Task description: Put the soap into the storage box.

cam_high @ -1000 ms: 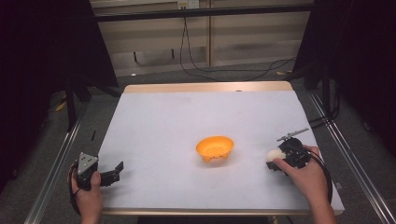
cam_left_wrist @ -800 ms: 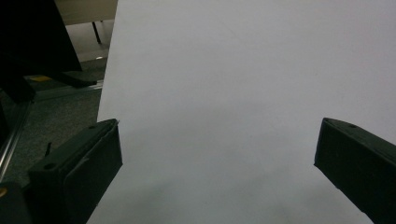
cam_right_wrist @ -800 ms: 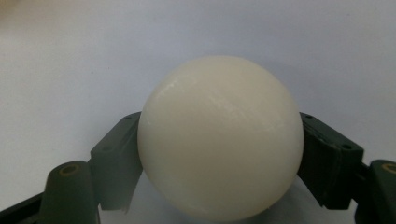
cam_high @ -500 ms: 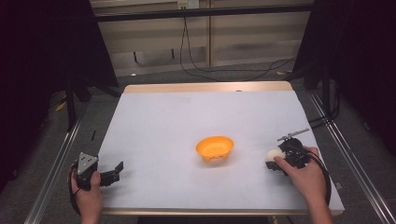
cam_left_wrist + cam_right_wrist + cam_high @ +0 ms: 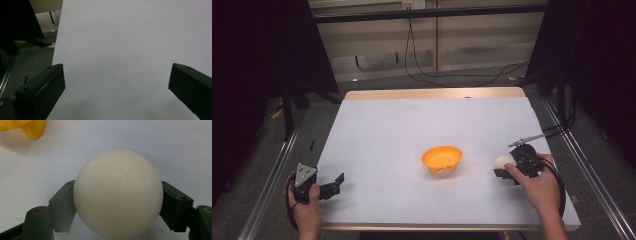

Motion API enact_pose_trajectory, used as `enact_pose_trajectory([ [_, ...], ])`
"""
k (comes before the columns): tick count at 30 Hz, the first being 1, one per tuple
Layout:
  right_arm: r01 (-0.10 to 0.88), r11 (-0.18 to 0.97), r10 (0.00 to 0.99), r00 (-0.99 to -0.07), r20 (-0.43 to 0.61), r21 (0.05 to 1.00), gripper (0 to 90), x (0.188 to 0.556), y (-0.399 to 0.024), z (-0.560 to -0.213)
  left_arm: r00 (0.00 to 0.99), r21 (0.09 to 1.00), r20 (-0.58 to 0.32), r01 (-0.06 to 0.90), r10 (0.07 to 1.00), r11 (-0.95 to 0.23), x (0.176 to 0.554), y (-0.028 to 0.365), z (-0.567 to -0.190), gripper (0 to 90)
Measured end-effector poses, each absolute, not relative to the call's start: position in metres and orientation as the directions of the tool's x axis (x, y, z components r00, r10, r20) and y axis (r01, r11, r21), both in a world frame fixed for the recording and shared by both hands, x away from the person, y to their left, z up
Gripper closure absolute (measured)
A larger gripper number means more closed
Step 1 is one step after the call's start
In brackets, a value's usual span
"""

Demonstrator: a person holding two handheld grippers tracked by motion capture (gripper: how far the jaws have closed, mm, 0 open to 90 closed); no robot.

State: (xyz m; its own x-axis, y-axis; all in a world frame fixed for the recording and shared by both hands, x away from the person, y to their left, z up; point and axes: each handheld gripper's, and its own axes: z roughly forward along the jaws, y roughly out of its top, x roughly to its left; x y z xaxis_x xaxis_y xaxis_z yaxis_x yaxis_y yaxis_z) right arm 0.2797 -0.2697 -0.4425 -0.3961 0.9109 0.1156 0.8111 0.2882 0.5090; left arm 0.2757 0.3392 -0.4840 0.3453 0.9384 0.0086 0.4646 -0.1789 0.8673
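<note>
A white ball (image 5: 117, 192) sits between the black jaws of my right gripper (image 5: 117, 207), which press on both its sides. In the high view that ball (image 5: 502, 160) and the right gripper (image 5: 504, 169) are low over the white table at the right, a short way right of an orange bowl (image 5: 442, 159). The bowl's edge (image 5: 23, 127) peeks in at the top left of the right gripper view. My left gripper (image 5: 334, 184) rests near the table's front left corner, its jaws wide apart with only bare white surface between them (image 5: 117, 82).
The white tabletop (image 5: 412, 130) has a wooden back edge. Grey floor and metal rails (image 5: 272, 175) run along both sides. Black cables (image 5: 427, 75) hang down behind the table.
</note>
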Motion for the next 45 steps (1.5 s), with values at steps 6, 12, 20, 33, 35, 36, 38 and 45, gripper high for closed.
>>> enact_pose_trajectory([
  [6,0.795,0.296,0.902,-0.414,0.118,0.53,24.2,0.282,-0.264,-0.437,0.346,0.867,0.007,0.465,0.938,-0.178,0.276,0.339,-0.484,0.6],
  [12,0.786,0.301,0.9,-0.421,0.111,0.54,24.2,0.285,-0.257,-0.432,0.345,0.868,0.002,0.466,0.938,-0.173,0.276,0.339,-0.484,0.6],
  [20,0.771,0.323,0.886,-0.45,0.11,0.549,24.2,0.291,-0.246,-0.426,0.345,0.867,0.001,0.467,0.938,-0.173,0.276,0.34,-0.484,0.5],
  [33,0.761,0.345,0.871,-0.478,0.115,0.55,24.2,0.3,-0.222,-0.422,0.344,0.87,-0.012,0.466,0.939,-0.16,0.276,0.341,-0.484,0.4],
  [35,0.755,0.354,0.866,-0.488,0.113,0.552,24.2,0.303,-0.219,-0.42,0.345,0.87,-0.012,0.467,0.939,-0.16,0.276,0.341,-0.484,0.4],
  [36,0.758,0.35,0.867,-0.484,0.115,0.55,24.2,0.303,-0.217,-0.419,0.345,0.87,-0.012,0.467,0.939,-0.16,0.276,0.341,-0.484,0.4],
  [38,0.754,0.357,0.864,-0.491,0.114,0.551,24.2,0.305,-0.215,-0.418,0.345,0.87,-0.013,0.467,0.939,-0.159,0.276,0.341,-0.484,0.4],
  [45,0.746,0.364,0.856,-0.505,0.116,0.558,24.2,0.309,-0.206,-0.412,0.345,0.87,-0.014,0.467,0.939,-0.159,0.276,0.341,-0.484,0.4],
])
